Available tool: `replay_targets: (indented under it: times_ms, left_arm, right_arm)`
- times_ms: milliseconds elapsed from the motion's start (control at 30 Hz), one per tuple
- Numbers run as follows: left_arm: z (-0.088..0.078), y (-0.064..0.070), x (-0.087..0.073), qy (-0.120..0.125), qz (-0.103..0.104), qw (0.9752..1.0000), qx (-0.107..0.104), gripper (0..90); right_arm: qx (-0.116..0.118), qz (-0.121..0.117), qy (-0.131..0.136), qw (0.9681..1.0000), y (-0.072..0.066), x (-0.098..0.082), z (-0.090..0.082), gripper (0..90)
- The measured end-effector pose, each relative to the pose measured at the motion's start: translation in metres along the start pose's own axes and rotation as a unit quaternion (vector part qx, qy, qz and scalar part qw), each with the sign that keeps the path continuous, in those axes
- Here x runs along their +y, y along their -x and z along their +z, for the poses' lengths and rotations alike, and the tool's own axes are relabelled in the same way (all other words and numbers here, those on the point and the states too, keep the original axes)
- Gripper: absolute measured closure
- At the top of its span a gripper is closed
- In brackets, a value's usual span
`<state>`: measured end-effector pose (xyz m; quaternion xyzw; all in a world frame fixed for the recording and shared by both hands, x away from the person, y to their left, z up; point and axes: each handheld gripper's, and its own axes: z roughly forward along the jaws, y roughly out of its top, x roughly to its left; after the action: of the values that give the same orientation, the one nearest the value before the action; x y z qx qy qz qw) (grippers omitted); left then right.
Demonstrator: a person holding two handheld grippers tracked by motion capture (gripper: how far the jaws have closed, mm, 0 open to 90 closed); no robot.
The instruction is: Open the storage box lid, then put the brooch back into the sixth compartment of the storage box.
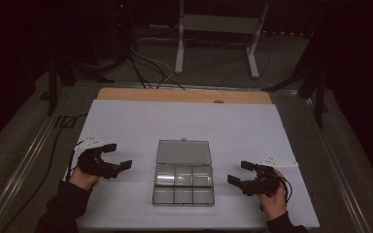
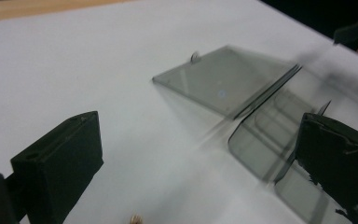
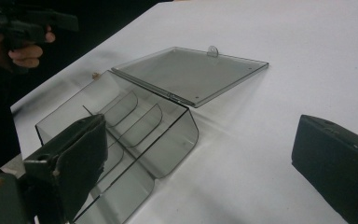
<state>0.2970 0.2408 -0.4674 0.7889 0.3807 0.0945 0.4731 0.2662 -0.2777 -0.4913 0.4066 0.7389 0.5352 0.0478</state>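
Observation:
A clear smoky plastic compartment box lies in the middle of the white table sheet, its lid folded flat open toward the far side. Its several compartments look empty. My left gripper hovers open to the left of the box, apart from it. My right gripper hovers open to the right of the box. In the left gripper view the box is blurred between the wide-apart jaws. In the right gripper view the box lies ahead, lid flat, with the other hand beyond.
The white sheet covers a wooden table whose far edge shows bare. Beyond it stand a metal frame and cables on the floor. Dark surroundings border both sides.

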Motion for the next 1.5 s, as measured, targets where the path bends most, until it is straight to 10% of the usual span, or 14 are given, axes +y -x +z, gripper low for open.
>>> replay_targets:
  times_ms: [433,900,1500]
  left_arm:
    - [-0.001,0.002,-0.024,-0.022,-0.006,0.9986,0.047,2.9]
    - [0.007,0.005,-0.046,-0.047,-0.070,0.9902,0.112,6.0]
    - [0.019,-0.001,-0.051,-0.070,-0.077,0.9879,0.115,39.4]
  right_arm:
    - [0.004,-0.001,-0.003,1.0000,0.000,-0.001,0.001,3.3]
    - [0.012,-0.004,-0.004,0.9999,-0.001,0.000,0.003,3.3]
    - [0.016,-0.004,-0.006,0.9999,-0.001,-0.001,0.005,3.3]
